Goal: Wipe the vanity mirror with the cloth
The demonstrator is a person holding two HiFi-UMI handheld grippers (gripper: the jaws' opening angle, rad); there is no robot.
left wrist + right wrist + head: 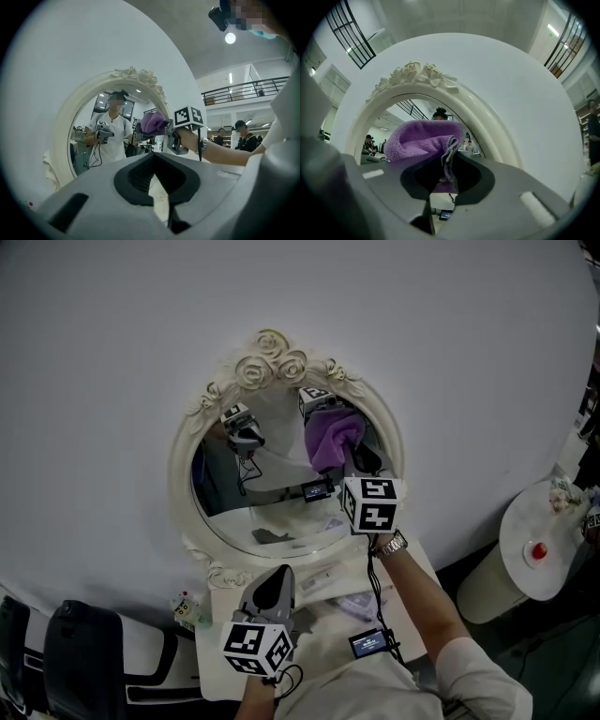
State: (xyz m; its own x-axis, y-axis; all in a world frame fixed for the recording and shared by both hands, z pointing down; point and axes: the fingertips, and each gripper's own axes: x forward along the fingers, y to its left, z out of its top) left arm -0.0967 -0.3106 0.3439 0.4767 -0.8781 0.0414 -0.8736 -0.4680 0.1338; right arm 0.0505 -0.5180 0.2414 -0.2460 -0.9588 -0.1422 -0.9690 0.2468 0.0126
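An oval vanity mirror in an ornate cream frame (272, 357) stands on a small white table against a white wall. My right gripper (352, 452) is shut on a purple cloth (333, 437), which it presses against the upper right of the glass. In the right gripper view the cloth (419, 138) bunches over my right gripper (449, 159), with the frame (417, 75) arching above. My left gripper (277, 579) hangs lower, over the table in front of the mirror, shut with nothing in it. The left gripper view shows my left gripper (157, 159) below the frame (61, 122), cloth (152, 122) and right gripper (165, 129).
The table (417, 570) carries papers and small items. A small screen (370, 643) hangs on a cable from my right arm. A figurine (187, 607) sits by the table's left corner. A round white stand (534, 549) is at right, a dark chair (84, 652) lower left. People (241, 136) stand behind.
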